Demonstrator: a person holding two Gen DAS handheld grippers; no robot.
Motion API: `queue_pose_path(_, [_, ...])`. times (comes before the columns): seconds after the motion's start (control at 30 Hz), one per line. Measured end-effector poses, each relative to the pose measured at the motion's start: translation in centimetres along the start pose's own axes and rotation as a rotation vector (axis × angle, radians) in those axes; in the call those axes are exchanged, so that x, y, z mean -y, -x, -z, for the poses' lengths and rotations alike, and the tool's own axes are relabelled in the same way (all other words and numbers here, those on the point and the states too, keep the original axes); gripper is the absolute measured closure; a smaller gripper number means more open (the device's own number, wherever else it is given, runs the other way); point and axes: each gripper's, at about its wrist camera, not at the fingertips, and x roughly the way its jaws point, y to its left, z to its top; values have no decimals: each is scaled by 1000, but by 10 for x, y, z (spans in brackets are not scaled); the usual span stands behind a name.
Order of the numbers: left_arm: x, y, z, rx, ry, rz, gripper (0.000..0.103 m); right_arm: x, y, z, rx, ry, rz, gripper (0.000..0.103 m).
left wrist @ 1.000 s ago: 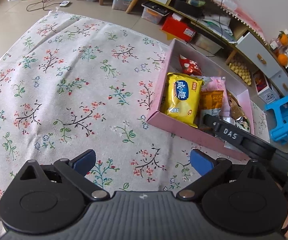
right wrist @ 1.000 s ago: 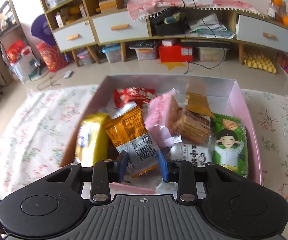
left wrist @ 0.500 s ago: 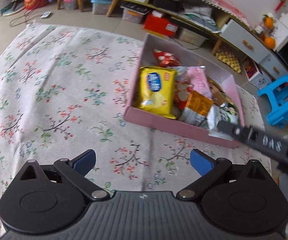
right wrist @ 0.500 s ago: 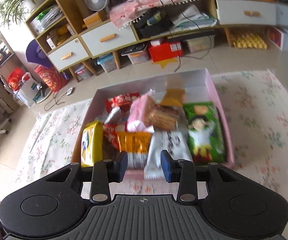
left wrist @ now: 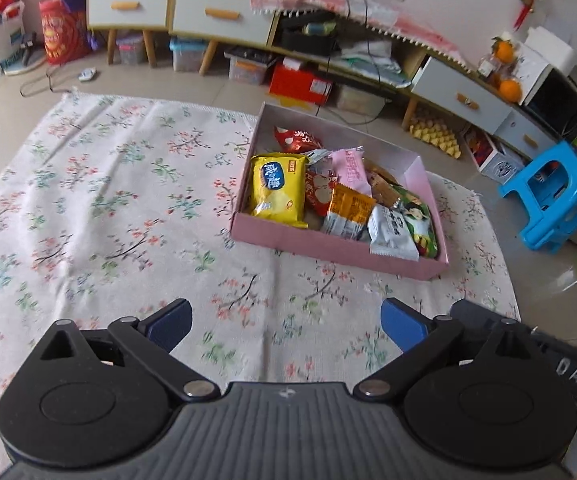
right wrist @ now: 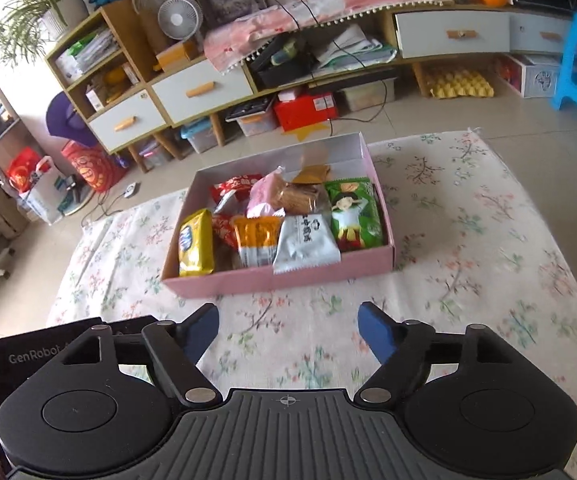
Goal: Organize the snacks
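Snacks in crinkly foil packets fill the rectangular pink cardboard box [right wrist: 272, 278] on the floral cloth [right wrist: 468, 264]. Right gripper [right wrist: 288, 330] has just been opening, empty; left gripper [left wrist: 286, 322] gapes wide, empty.

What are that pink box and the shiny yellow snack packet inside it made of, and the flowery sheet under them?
Shallow pink box: probably cardboard, matte, with thin straight walls and sharp folded corners.
Yellow snack packet: likely plastic film, glossy, with highlights and a crimped end seam.
Floral sheet: seemingly woven cloth, matte and softly wrinkled, with a fringed far edge.
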Motion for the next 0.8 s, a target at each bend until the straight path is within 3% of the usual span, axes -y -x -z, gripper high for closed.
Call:
queue_pose_path(0.13, [2, 21, 32, 55, -84, -71, 1, 2, 29, 26, 23, 14, -8, 16])
queue_pose_path(0.3, [7, 29, 50, 90, -150, -164, 1, -3, 43, 52, 19, 109, 45, 16])
queue_pose_path(0.43, [8, 26, 51, 78, -169, -176, 1, -5, 45, 60, 33, 166, 118, 13])
queue_pose_path(0.8, [10, 22, 53, 80, -169, -188, 1, -9, 30, 62, -2, 200, 178, 12])
